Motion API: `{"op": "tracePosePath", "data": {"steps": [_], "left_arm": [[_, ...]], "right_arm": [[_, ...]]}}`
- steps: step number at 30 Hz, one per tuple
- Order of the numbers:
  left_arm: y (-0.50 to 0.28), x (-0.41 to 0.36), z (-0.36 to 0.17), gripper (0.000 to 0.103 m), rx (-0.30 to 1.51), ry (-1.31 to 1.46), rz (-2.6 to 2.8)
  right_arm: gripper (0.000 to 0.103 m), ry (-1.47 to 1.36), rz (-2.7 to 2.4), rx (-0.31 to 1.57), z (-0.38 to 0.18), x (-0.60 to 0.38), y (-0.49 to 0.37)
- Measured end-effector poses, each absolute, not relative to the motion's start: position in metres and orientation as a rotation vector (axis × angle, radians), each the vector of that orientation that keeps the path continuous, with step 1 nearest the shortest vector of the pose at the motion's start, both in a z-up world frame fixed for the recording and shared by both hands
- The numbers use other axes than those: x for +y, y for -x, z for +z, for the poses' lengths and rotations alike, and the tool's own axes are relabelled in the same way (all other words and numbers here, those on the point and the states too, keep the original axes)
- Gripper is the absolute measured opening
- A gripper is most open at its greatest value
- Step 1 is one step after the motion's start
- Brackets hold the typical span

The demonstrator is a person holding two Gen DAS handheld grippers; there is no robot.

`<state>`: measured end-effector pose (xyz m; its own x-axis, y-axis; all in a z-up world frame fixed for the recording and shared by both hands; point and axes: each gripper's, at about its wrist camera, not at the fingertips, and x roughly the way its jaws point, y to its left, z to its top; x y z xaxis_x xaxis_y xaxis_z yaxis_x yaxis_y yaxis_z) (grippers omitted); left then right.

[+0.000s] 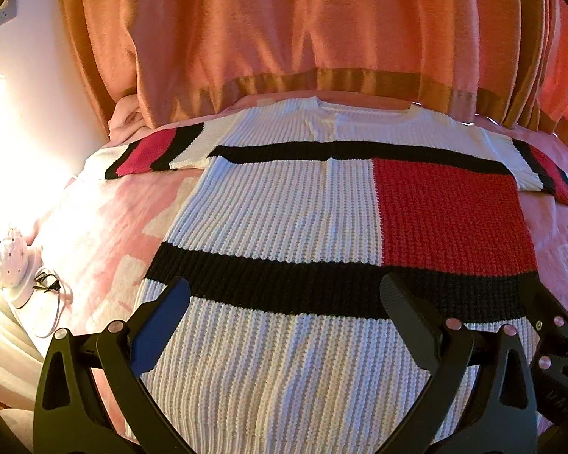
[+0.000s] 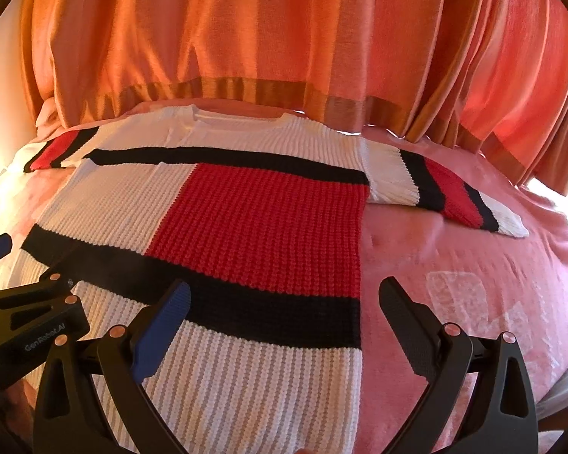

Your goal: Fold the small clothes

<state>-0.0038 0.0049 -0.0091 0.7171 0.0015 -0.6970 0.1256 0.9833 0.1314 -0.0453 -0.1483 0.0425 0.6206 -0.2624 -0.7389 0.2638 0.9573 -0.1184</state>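
A knitted sweater lies flat on a pink bed, white with black bands and a red block, collar at the far side, both short sleeves spread out. My left gripper hovers open over its lower white part, near the hem. In the right wrist view the same sweater fills the left half. My right gripper is open above the sweater's right edge, one finger over the knit and one over the bedspread. The right sleeve lies out to the right. Nothing is held.
Orange curtains hang behind the bed. The pink bedspread stretches to the right of the sweater. A small white lamp with a cord sits at the left. The other gripper's body shows at the left of the right wrist view.
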Motion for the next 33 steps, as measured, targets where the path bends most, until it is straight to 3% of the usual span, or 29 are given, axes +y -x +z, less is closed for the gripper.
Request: {"op": "tracePosePath", "data": {"steps": [33], "left_arm": [[0.0009, 0.0055, -0.0088, 0.098, 0.783, -0.157, -0.071]], "right_arm": [[0.098, -0.038, -0.282, 0.852, 0.0416, -0.1464, 0.0408]]}}
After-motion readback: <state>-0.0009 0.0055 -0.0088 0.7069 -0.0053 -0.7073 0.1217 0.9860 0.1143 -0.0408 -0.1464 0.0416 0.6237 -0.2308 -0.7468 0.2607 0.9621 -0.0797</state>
